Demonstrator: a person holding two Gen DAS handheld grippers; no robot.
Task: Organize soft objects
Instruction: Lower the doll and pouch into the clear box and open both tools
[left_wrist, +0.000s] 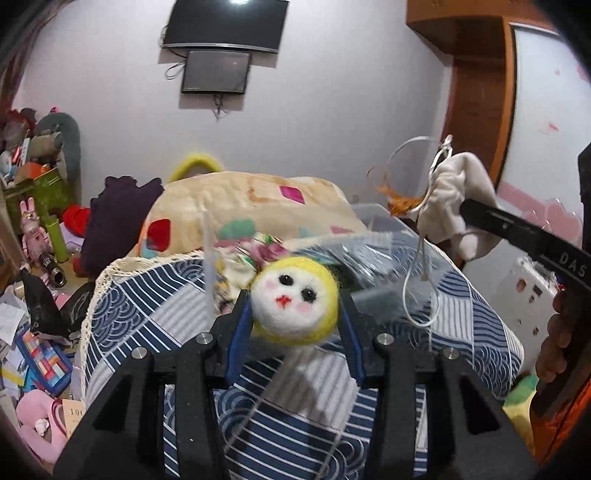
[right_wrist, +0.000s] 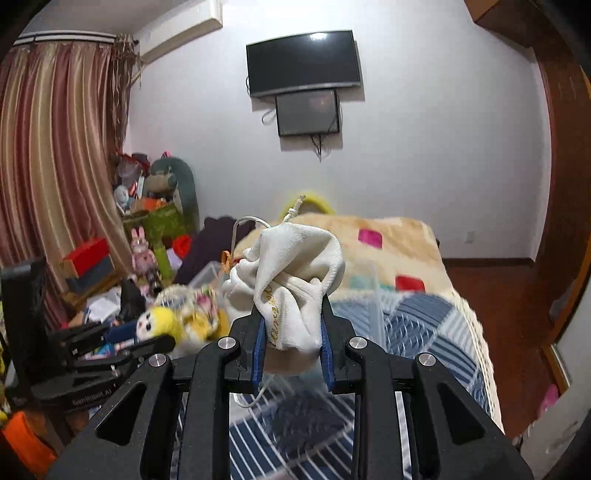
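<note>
My left gripper (left_wrist: 295, 306) is shut on a felt doll (left_wrist: 294, 300) with a white face and yellow hair, held above the blue patterned bedspread (left_wrist: 155, 310). The doll also shows in the right wrist view (right_wrist: 155, 320), with its floral dress, in the left gripper (right_wrist: 147, 338). My right gripper (right_wrist: 291, 325) is shut on a white drawstring pouch (right_wrist: 291, 269) with gold lettering and a hanging cord. In the left wrist view the pouch (left_wrist: 458, 192) hangs from the right gripper's fingers (left_wrist: 480, 216) at the upper right.
A clear plastic box (left_wrist: 376, 221) lies on the bed behind the doll. A beige blanket (left_wrist: 236, 206) with coloured patches covers the far bed. Cluttered toys and boxes (left_wrist: 37, 206) fill the left side. A TV (right_wrist: 303, 62) hangs on the far wall.
</note>
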